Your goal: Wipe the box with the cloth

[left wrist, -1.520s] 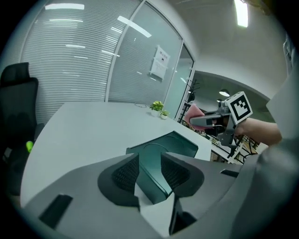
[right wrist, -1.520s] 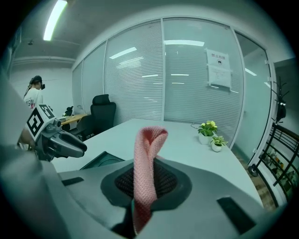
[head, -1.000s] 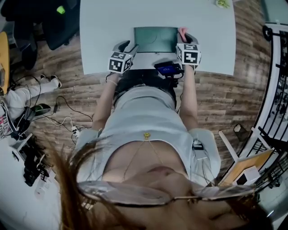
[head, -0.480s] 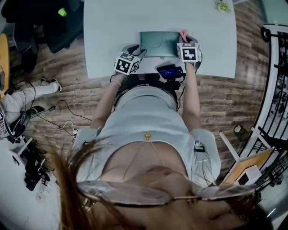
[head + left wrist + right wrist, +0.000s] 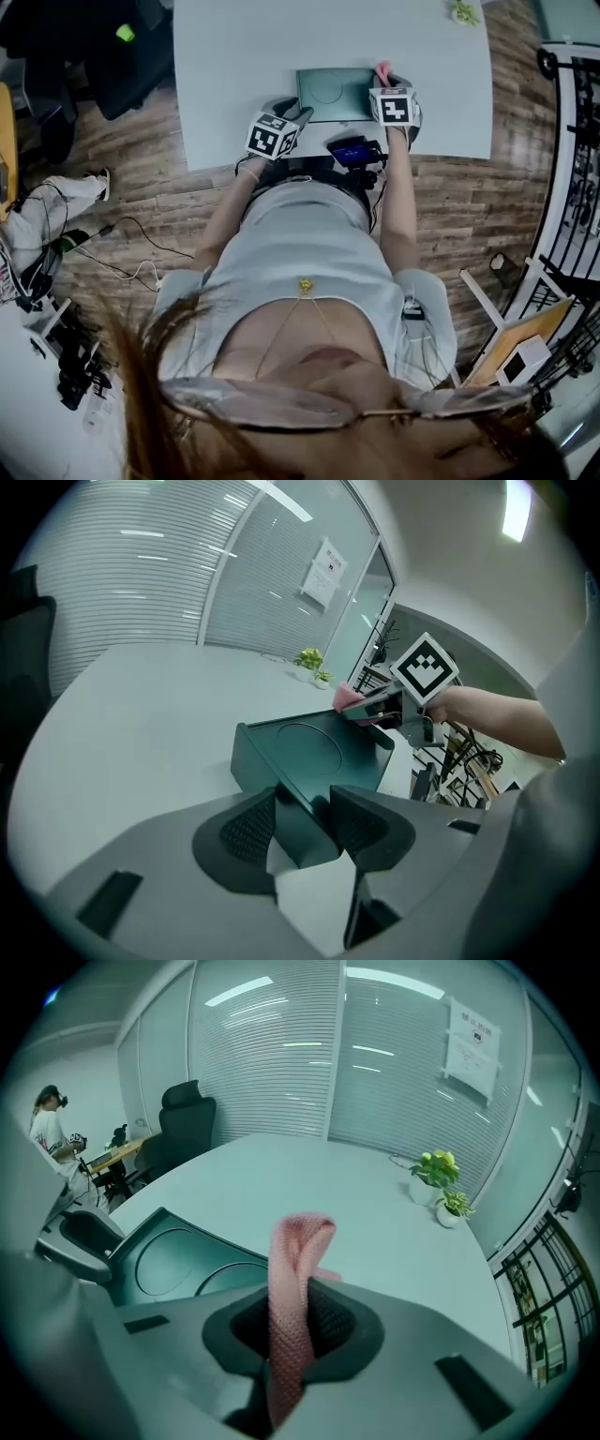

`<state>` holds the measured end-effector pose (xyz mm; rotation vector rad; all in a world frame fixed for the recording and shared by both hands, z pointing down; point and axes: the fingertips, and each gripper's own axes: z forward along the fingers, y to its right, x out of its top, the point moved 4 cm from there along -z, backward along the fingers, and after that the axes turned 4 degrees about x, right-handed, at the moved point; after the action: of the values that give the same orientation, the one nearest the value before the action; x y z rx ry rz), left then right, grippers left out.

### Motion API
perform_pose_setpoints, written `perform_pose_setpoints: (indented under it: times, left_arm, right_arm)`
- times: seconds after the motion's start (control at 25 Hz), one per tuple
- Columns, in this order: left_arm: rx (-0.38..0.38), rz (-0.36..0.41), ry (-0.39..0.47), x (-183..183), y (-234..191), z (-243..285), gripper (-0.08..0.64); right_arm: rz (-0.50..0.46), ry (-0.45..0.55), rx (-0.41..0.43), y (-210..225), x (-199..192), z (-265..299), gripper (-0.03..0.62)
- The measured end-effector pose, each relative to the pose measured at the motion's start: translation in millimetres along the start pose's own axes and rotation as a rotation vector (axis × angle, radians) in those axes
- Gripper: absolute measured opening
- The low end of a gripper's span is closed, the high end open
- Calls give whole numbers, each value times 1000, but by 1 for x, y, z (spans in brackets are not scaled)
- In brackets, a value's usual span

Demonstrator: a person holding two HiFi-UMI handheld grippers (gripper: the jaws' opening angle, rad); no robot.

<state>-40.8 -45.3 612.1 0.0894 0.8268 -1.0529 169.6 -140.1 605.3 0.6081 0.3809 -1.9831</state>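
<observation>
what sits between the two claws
The box, in the head view: the left claw grips one corner, the right claw with the pink cloth is at the opposite edge.

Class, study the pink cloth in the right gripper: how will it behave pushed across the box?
Probably floppy: the cloth folds over itself above the right gripper. Likely light, since a pinch holds it up. Its knitted texture should drag, not slide, on the box.
</observation>
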Motion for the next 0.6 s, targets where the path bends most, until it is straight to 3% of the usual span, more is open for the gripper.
perform_pose_setpoints:
  times: [0.24,0.48,0.6]
  left_arm:
    - [-2,0,-9,1,-2,0,195]
    - [-11,7,-16,3,3,5,195]
    - [-13,9,-13,4,5,5,195]
  right_arm:
    - [12,-14,14,-6,3,2,41]
    - [-64,-42,-19,-11,-1,3,41]
    - [-37,-28,-9,-11,1,3,41]
